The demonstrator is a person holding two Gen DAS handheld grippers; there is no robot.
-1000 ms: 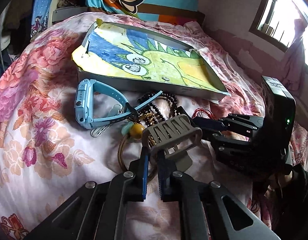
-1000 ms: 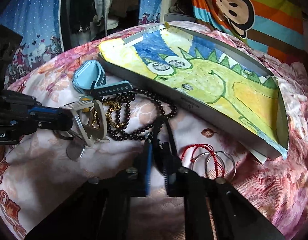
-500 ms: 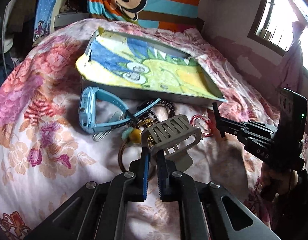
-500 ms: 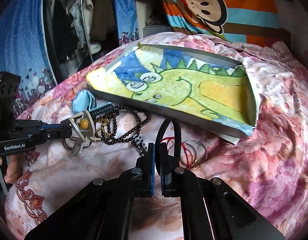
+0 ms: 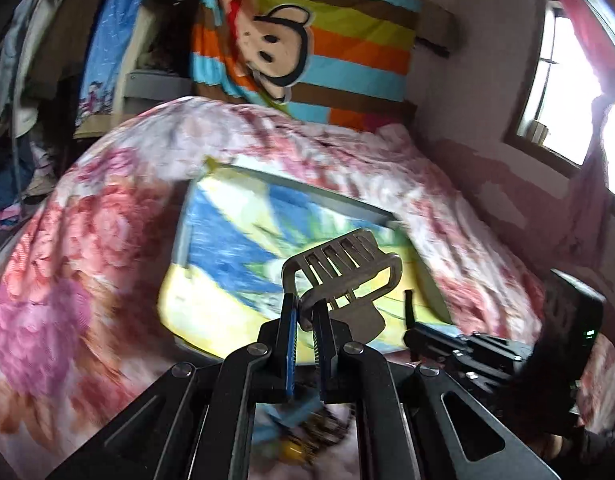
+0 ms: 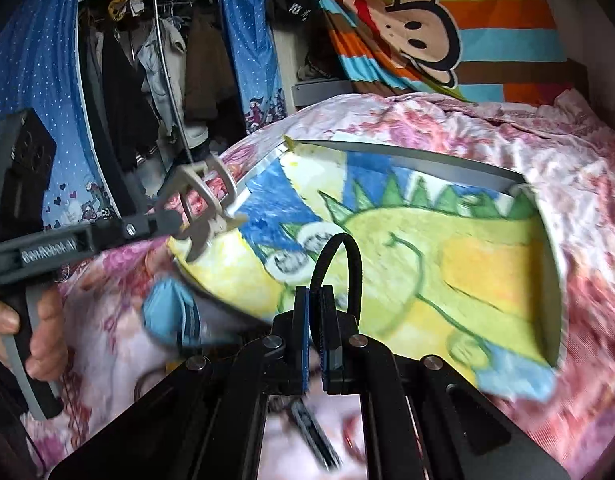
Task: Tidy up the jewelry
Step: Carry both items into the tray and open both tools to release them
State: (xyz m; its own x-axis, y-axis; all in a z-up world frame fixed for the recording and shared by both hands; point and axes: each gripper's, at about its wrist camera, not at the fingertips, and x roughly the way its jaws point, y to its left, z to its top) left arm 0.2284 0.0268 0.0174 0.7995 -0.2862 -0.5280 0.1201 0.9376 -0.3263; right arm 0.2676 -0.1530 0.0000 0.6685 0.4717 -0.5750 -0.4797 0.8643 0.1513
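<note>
One grey hair clip [image 5: 343, 276], one black hair tie [image 6: 339, 276], one blue watch [image 6: 171, 316], one dinosaur-lined tray [image 6: 427, 160].

A bed with a floral pink quilt [image 5: 87, 248] fills the lower frame. At twelve o'clock hangs a striped monkey-print cloth [image 6: 439, 36]. A window [image 5: 563, 80] glows at two o'clock; clothes on a rail [image 6: 163, 60] hang at ten o'clock beside a blue dotted curtain [image 6: 31, 52].
</note>
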